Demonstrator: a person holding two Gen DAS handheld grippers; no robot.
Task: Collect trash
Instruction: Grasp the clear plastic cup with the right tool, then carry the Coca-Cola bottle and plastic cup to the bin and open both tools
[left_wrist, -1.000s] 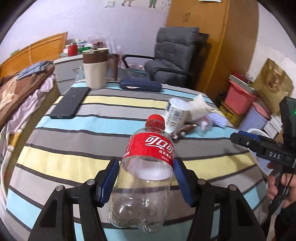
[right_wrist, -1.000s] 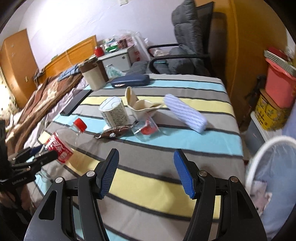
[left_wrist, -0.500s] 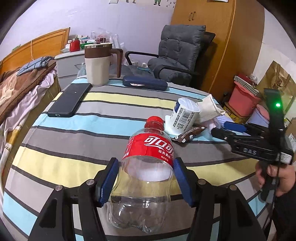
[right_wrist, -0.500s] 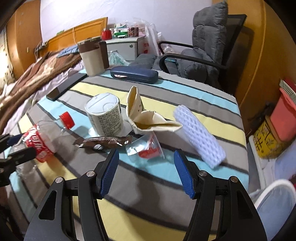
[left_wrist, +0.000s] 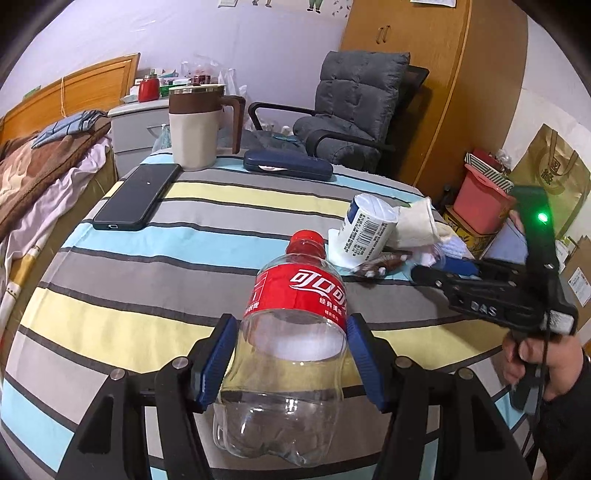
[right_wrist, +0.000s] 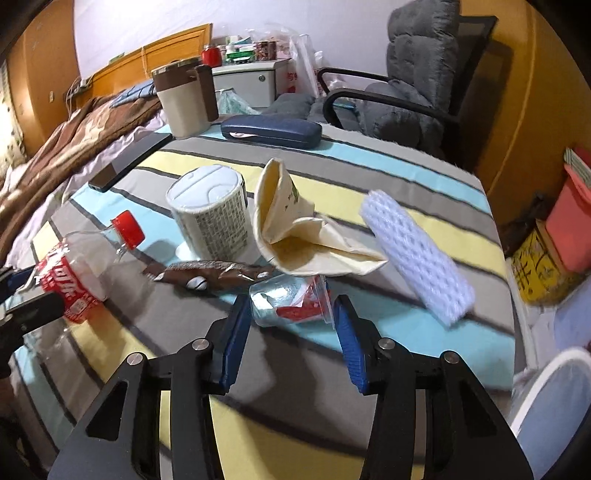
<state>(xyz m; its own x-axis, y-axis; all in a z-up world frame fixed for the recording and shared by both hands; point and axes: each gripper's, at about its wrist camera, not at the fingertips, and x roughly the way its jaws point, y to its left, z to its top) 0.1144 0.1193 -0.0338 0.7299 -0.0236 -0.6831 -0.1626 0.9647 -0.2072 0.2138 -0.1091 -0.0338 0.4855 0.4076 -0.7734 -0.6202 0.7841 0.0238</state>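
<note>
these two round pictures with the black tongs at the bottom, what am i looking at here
A person holds a hand tool with blue-padded jaws in each hand; a wide-angle camera on each tool looks along it. The left gripper grips an empty cola bottle. The right gripper is closing around a crumpled clear plastic cup, pads not yet pressing. On the striped tablecloth also lie a white paper cup, a brown wrapper, a cream paper bag, a phone and a mug.
</note>
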